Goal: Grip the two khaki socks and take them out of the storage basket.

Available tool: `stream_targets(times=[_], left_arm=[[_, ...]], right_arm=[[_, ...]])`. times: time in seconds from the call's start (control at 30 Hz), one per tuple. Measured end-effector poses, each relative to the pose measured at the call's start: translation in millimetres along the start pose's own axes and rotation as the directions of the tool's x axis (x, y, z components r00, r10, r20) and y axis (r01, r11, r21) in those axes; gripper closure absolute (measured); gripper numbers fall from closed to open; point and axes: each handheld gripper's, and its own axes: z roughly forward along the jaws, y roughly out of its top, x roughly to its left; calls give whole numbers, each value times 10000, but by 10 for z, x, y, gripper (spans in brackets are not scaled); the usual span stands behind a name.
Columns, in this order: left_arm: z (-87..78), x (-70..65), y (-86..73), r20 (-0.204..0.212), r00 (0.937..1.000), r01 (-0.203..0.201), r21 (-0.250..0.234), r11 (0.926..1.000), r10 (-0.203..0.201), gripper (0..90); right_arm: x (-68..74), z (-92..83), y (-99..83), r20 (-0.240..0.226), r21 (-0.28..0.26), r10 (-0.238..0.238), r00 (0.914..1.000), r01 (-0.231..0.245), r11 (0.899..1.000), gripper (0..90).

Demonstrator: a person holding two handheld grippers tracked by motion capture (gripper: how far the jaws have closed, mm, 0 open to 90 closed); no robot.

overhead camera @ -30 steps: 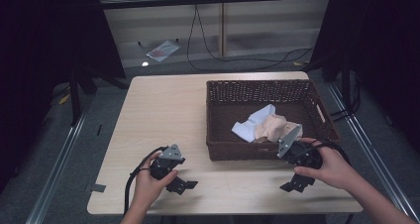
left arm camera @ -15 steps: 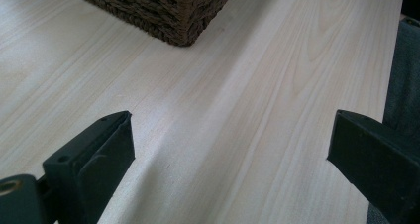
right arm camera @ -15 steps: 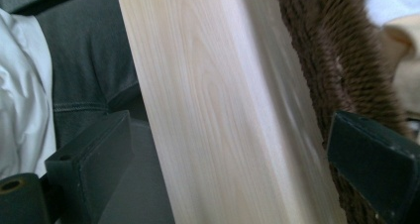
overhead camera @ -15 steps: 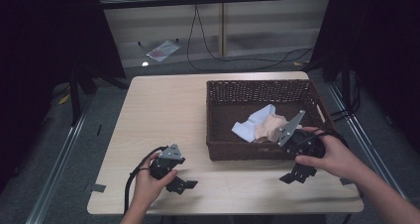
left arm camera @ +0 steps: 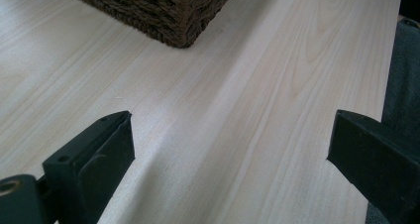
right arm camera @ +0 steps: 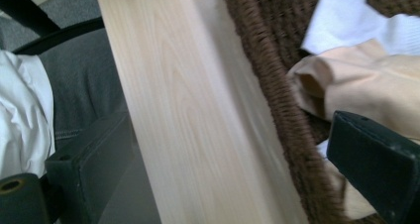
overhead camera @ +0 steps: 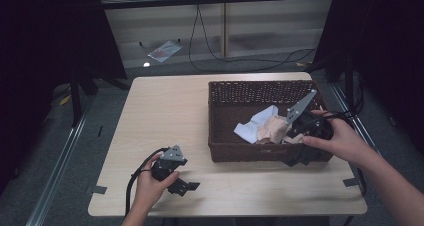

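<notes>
The peach-coloured crumpled cloth (overhead camera: 272,130) lies inside the dark brown woven wicker basket (overhead camera: 235,93), toward its near wall, at about three o'clock on the pale wooden worktop (overhead camera: 170,111). A white crumpled cloth (overhead camera: 256,122) lies touching it on the nine o'clock side. The basket is the largest thing on the worktop, and its long axis runs from nine to three o'clock.

Over the last second the right claw (overhead camera: 295,158) has risen from the worktop just in front of the basket and swung toward twelve o'clock; it now hangs at the basket's near rim, tipped down toward the cloths. The right gripper view bears this out: its jaws stand wide apart with nothing between them, straddling the rim, one jaw over the bare wood and the other over the peach cloth (right arm camera: 361,80). This suggests a reach for the peach cloth is under way, with the grasp not yet made.

The peach cloth is bunched, so it points no clear way; its heap seems to stretch roughly from nine to three o'clock, along the basket's length.

The left claw (overhead camera: 182,186) has not moved; it rests at about seven o'clock on the worktop, jaws wide apart and empty, aimed at the basket's near corner (left arm camera: 183,35).
</notes>
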Motion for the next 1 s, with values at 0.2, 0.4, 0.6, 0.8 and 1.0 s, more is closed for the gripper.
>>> stream_targets(times=[0.2,0.4,0.6,0.8,1.0], left_arm=[[-1,-3,3,23,10000,-21,67,10000,21,38],[5,-10,2,69,10000,34,-16,10000,-34,38],[-1,1,5,62,9999,-90,121,9999,89,38],[2,1,4,120,9999,-84,69,9999,83,38],[0,5,4,71,9999,-104,135,9999,103,39]], right_arm=[[-241,-10,87,440,60,590,9973,-593,9982,38],[-513,119,111,975,492,1109,9890,-1161,9920,38],[-750,224,105,1429,603,1608,9766,-1708,9835,38],[-915,366,73,1932,417,2255,9549,-2376,9705,39],[-1103,547,11,2012,466,2519,9466,-2661,9628,93]])
